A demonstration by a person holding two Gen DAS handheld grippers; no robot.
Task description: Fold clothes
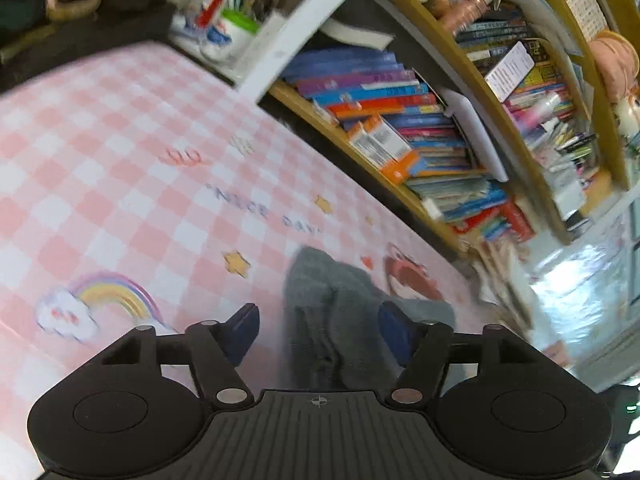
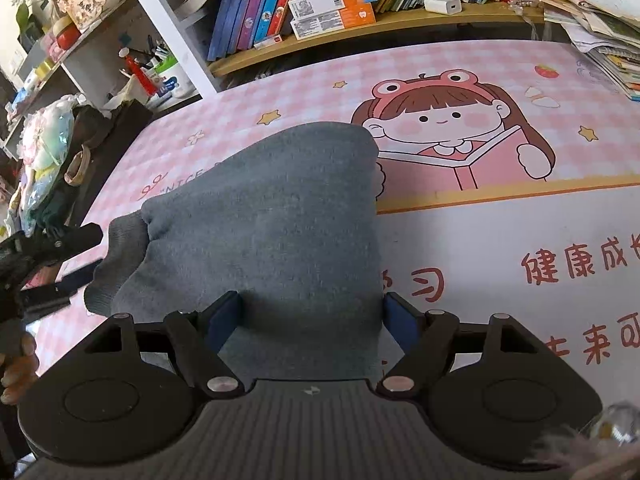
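Two black two-finger grippers with blue pads were in view, both with fingers spread and nothing clamped. Nearest in the right wrist view, the right gripper [image 2: 312, 320] stood with its jaws wide apart on either side of the near edge of a folded grey knit garment [image 2: 276, 220], which lay flat on the pink-and-white checked table mat [image 2: 500, 240]; whether the pads touched the cloth could not be told. A ribbed cuff [image 2: 116, 264] protruded from the garment's left side. Just beside that cuff, at the frame's left edge, the left gripper [image 2: 60, 264] was seen, held in a hand [image 2: 18, 372]. In the left wrist view, which was blurred and tilted, the left gripper [image 1: 320, 332] was likewise spread, with the grey garment [image 1: 332, 300] lying between and beyond its fingers. Further along the mat were a printed rainbow [image 1: 116, 296] and a cartoon girl in a frog hat [image 2: 452, 136]. Behind the mat stood a wooden bookshelf [image 2: 400, 24] packed with coloured books, and to its left a white cup of pens [image 2: 168, 76].
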